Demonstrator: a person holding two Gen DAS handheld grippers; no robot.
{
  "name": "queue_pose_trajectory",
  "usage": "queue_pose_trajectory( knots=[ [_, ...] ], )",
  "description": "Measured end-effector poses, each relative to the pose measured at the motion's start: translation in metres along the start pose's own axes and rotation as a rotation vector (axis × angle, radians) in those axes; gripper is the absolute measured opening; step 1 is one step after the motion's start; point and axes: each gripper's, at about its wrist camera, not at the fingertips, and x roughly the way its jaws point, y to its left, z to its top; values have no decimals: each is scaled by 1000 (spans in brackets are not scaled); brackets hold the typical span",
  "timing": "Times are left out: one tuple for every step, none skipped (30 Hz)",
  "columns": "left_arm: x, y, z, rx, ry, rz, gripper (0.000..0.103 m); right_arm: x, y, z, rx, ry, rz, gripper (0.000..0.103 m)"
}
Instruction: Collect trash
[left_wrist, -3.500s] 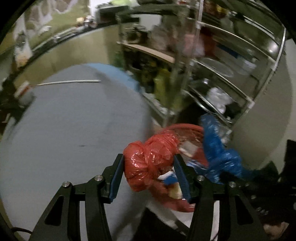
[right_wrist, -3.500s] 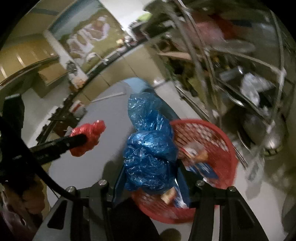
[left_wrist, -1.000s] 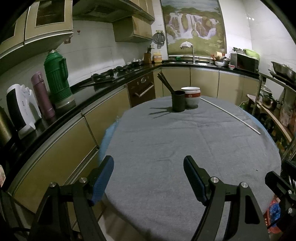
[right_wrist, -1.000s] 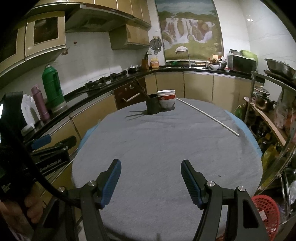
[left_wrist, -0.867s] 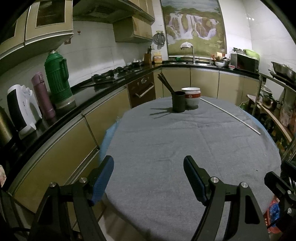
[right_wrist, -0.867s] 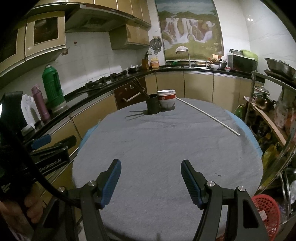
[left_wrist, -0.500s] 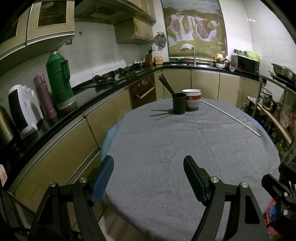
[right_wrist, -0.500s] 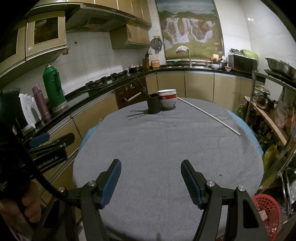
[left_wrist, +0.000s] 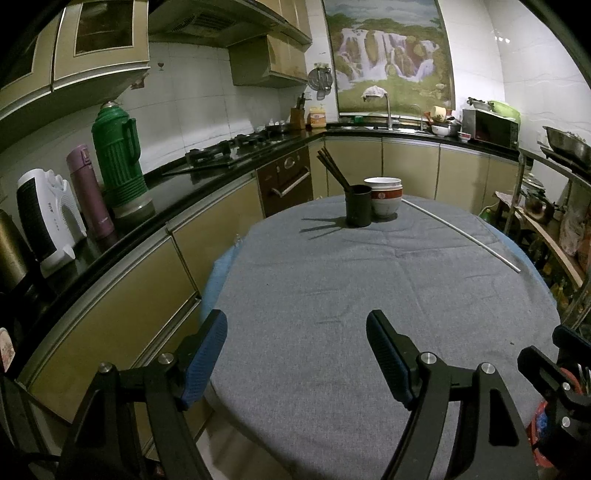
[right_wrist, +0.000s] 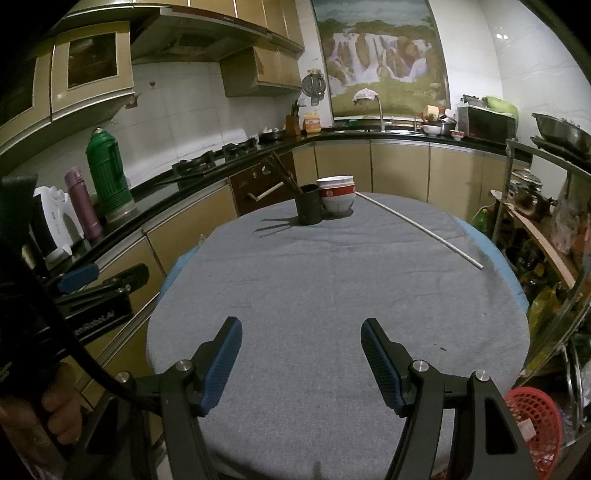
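Observation:
My left gripper (left_wrist: 295, 334) hangs open above the near edge of the round table (left_wrist: 369, 295), nothing between its blue pads. My right gripper (right_wrist: 301, 341) is open too, over the same grey cloth, and empty. The red mesh trash basket (right_wrist: 533, 421) stands on the floor at the lower right of the right wrist view, with bits of paper inside. A sliver of the trash basket (left_wrist: 541, 435) with something blue in it peeks past the other tool in the left wrist view. No trash bag shows on the table.
A dark cup with chopsticks (left_wrist: 357, 205) and stacked bowls (left_wrist: 384, 195) stand at the table's far side. A thin white rod (left_wrist: 461, 232) lies along the right. The counter on the left carries a green thermos (left_wrist: 118, 162). A metal rack (right_wrist: 546, 236) crowds the right.
Several seconds ago each gripper held a bag over the red basket: red in the left, blue in the right. Both are now empty and face the table. Nothing moved in the last second.

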Motion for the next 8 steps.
queue_pose_trajectory(
  knots=[
    [0, 0, 0, 0, 2, 0, 78, 1, 0, 1, 0, 1, 1, 70],
    [1, 0, 1, -1, 3, 1, 78, 2, 0, 1, 0, 2, 2, 70],
    [1, -1, 1, -2, 4, 3, 78, 3, -1, 1, 0, 3, 4, 70],
    [2, -1, 2, -1, 5, 1, 78, 4, -2, 1, -1, 4, 5, 70],
    [3, -2, 2, 0, 5, 1, 78, 6, -2, 2, -1, 5, 6, 70],
    [5, -3, 3, 1, 4, 4, 78, 7, -2, 2, -1, 6, 6, 70],
    [9, -4, 4, 2, 7, 0, 78, 9, -3, 2, 0, 8, 8, 70],
    [13, -5, 5, 1, 15, -7, 78, 11, -5, 2, 3, 11, 9, 70]
  ],
)
